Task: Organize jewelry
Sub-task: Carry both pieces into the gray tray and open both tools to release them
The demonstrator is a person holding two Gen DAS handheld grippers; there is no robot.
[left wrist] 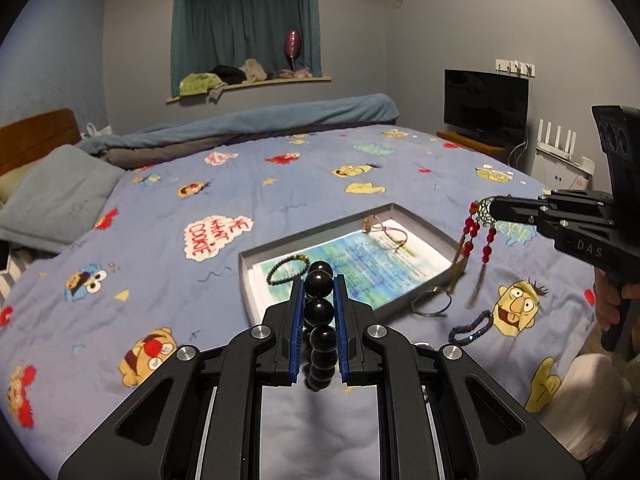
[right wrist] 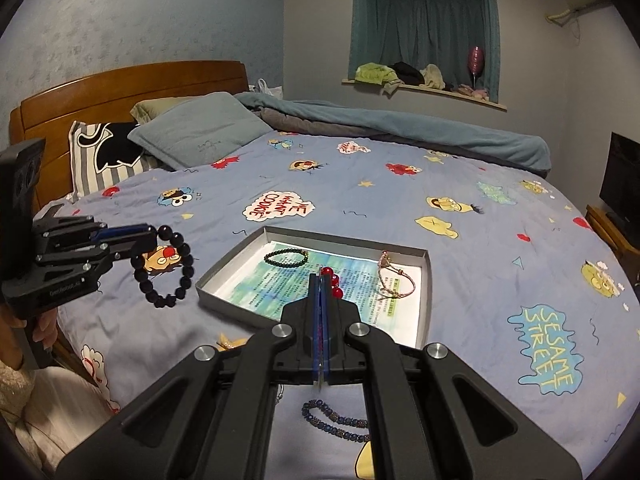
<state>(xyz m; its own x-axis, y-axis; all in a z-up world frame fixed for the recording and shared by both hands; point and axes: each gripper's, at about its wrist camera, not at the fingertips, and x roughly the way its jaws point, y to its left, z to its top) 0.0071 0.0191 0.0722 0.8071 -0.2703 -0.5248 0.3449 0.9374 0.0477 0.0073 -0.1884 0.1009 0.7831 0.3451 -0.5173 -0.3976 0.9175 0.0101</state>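
Note:
A grey shallow box (left wrist: 320, 230) (right wrist: 427, 292) lies on the bed with a printed paper inside. In it lie a dark green bead bracelet (left wrist: 286, 270) (right wrist: 286, 258) and a pink cord bracelet (left wrist: 390, 236) (right wrist: 390, 280). My left gripper (left wrist: 319, 280) (right wrist: 154, 236) is shut on a black bead bracelet (left wrist: 319, 320) (right wrist: 164, 266), held above the bed left of the box. My right gripper (right wrist: 322, 278) (left wrist: 494, 208) is shut on a red bead tassel ornament (left wrist: 476, 240) (right wrist: 334, 282), held over the box's right edge.
A blue bead bracelet (left wrist: 470, 328) (right wrist: 336, 420) and a thin metal bangle (left wrist: 432, 302) lie on the cartoon bedsheet near the box's front. Pillows (right wrist: 200, 132) and a rolled blanket (left wrist: 256, 120) lie at the bed's far side. A TV (left wrist: 486, 104) stands right.

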